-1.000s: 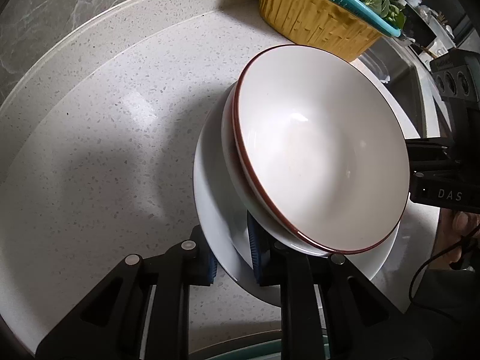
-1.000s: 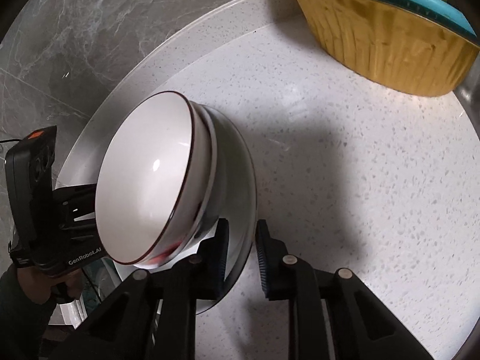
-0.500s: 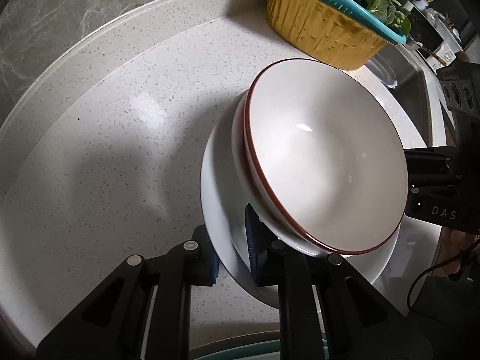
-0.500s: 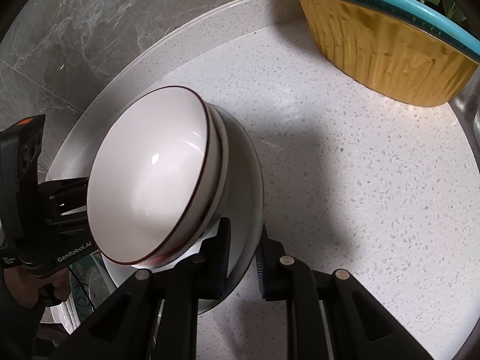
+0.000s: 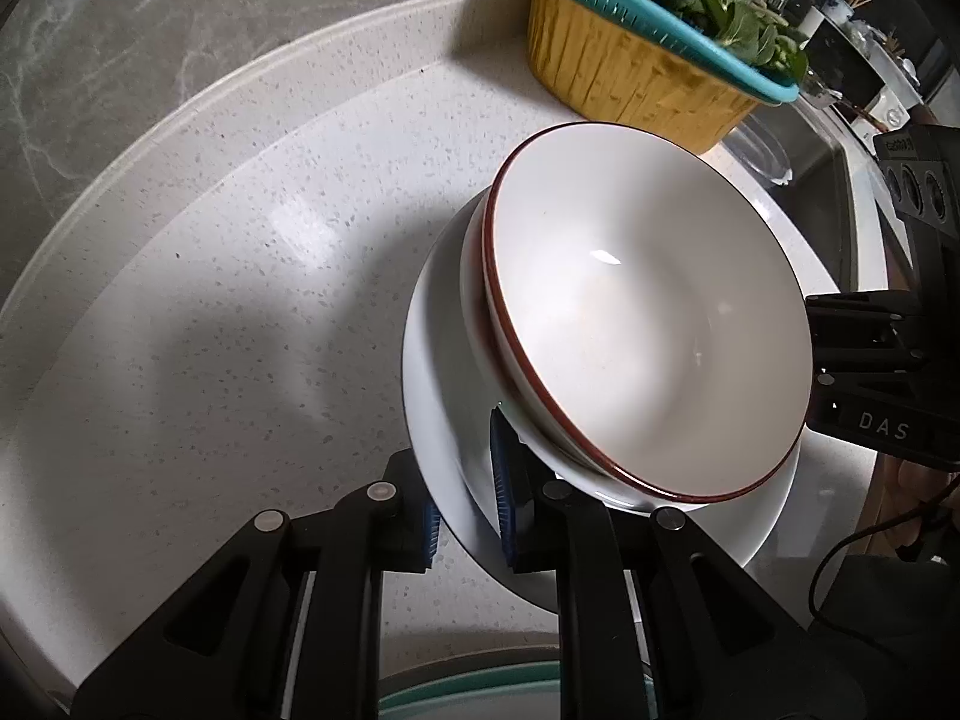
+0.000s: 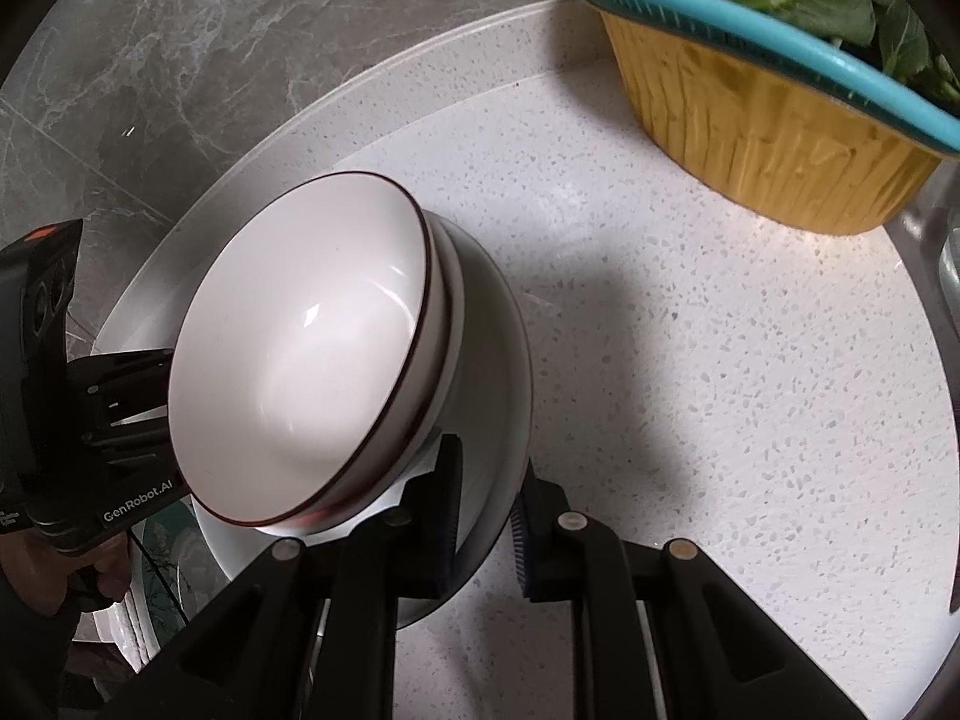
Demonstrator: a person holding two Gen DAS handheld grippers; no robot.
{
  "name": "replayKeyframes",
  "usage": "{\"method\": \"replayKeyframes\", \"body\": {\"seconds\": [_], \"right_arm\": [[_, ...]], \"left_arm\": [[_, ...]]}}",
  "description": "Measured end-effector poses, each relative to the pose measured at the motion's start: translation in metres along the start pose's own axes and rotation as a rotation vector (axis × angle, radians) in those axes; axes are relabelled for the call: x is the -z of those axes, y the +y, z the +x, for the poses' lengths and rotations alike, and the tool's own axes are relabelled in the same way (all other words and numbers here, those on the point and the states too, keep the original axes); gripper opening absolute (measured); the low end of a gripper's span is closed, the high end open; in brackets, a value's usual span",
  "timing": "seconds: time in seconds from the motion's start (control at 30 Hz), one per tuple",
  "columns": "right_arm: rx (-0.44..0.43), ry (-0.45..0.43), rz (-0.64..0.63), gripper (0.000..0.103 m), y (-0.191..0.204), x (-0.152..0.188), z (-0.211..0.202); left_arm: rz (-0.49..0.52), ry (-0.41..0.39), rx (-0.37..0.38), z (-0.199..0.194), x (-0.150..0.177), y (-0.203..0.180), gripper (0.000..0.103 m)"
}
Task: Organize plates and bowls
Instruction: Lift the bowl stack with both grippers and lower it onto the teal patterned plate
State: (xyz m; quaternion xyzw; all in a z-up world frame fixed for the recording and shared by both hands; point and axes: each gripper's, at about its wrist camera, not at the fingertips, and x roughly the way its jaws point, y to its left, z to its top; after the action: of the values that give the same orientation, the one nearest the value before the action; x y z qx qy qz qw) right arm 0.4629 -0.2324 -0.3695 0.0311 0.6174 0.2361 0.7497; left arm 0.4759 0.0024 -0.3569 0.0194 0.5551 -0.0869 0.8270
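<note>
A white plate (image 5: 438,384) carries two nested white bowls; the top bowl (image 5: 648,324) has a brown rim. The stack is held tilted above the speckled counter. My left gripper (image 5: 465,510) is shut on the plate's near rim. My right gripper (image 6: 486,510) is shut on the plate (image 6: 504,384) at its opposite rim; the bowls (image 6: 300,360) lean toward the left gripper's body there.
A yellow basket with a teal strainer of leafy greens (image 5: 636,66) stands at the counter's back right, also in the right wrist view (image 6: 774,138). A sink lies beyond it. A teal-rimmed dish (image 5: 468,690) sits below the left gripper. Grey marble wall behind.
The plate and bowl stack has been lifted and drawn slightly back from the basket; both grippers keep their hold on the plate rim.
</note>
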Motion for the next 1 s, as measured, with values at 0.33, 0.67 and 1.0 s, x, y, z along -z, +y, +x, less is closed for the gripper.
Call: {"method": "replayKeyframes", "body": {"seconds": [0.33, 0.67, 1.0], "right_arm": [[-0.011, -0.042, -0.077, 0.016, 0.023, -0.003, -0.035], [-0.050, -0.040, -0.199, 0.017, 0.068, 0.003, -0.057], [-0.108, 0.009, -0.332, 0.017, 0.127, 0.028, -0.051]], "left_arm": [[-0.034, -0.052, -0.033, -0.053, 0.015, -0.001, 0.013], [-0.125, -0.098, -0.088, -0.110, 0.060, 0.011, 0.013], [-0.265, -0.111, -0.120, -0.148, 0.145, 0.034, 0.013]]}}
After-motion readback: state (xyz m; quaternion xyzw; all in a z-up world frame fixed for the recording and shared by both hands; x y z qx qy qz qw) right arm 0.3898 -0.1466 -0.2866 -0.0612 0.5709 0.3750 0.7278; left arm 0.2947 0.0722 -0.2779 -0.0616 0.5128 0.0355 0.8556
